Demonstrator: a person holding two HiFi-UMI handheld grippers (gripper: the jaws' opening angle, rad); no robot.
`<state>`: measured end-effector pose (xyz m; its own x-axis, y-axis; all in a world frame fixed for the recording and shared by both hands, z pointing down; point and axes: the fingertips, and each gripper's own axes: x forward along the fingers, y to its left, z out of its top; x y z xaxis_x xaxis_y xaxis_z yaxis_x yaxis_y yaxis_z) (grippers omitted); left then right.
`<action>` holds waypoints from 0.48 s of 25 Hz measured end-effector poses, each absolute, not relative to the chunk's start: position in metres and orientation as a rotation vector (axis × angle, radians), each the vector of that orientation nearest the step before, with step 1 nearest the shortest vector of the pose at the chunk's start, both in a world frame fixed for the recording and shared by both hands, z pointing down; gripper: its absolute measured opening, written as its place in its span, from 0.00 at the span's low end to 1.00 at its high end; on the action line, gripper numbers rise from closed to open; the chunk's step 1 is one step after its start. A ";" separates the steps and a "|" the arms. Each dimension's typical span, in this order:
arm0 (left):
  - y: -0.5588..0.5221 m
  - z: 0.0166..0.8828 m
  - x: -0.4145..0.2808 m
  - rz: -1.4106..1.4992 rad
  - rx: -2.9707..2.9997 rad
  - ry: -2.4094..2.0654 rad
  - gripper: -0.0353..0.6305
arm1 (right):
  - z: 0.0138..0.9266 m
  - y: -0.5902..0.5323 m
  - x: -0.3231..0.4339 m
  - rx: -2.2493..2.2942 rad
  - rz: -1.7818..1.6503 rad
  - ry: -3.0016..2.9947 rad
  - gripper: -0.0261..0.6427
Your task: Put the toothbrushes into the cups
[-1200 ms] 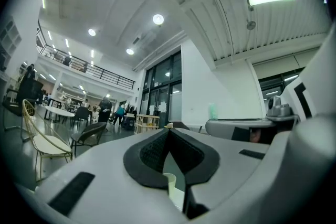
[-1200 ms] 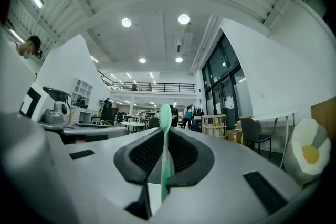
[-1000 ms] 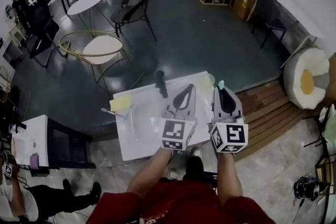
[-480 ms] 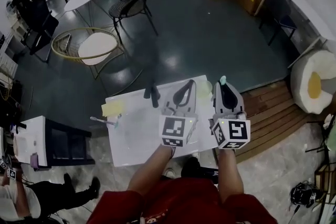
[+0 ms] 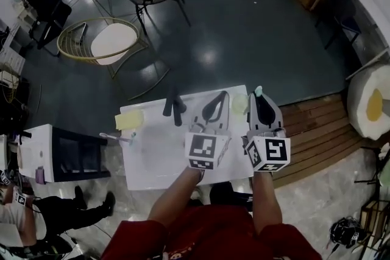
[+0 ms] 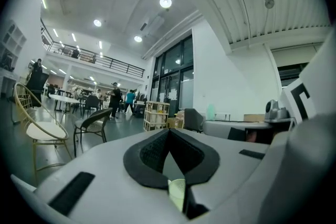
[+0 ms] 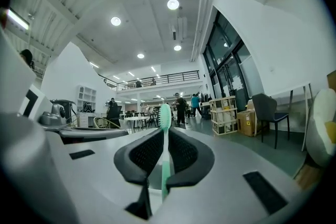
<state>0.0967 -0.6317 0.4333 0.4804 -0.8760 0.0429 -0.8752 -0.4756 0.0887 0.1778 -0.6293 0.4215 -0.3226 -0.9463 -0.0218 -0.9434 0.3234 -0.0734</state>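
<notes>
A green toothbrush [image 7: 165, 157] stands upright in my right gripper [image 7: 164, 131], which is shut on its handle; its head [image 5: 258, 92] pokes past the jaws. In the head view the right gripper [image 5: 259, 99] hovers over the right edge of the white table [image 5: 158, 158]. A pale green cup [image 5: 239, 104] stands between the two grippers and shows low in the left gripper view [image 6: 178, 191]. My left gripper [image 5: 219, 97] is shut with nothing in it. A yellow cup [image 5: 129, 120] sits at the table's far left, with another toothbrush [image 5: 119, 137] lying near that edge.
A dark object [image 5: 173, 108] lies at the table's far edge. A black cabinet [image 5: 76, 155] stands left of the table, and wooden decking [image 5: 317, 128] lies to the right. Chairs and round tables [image 5: 109, 42] stand beyond on the dark floor.
The head view has shifted a little, so the table sits lower and more to the left. Both grippers keep their places and the green toothbrush stays held.
</notes>
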 end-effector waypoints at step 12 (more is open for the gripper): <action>-0.671 0.479 0.101 0.071 2.525 -1.563 0.09 | 0.471 -0.676 0.185 -1.773 -0.192 2.537 0.11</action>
<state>0.1014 -0.6711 0.4791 0.4493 -0.8839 0.1297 -0.8920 -0.4358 0.1198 0.1849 -0.6762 0.4709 -0.3459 -0.9375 0.0374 -0.9325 0.3391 -0.1246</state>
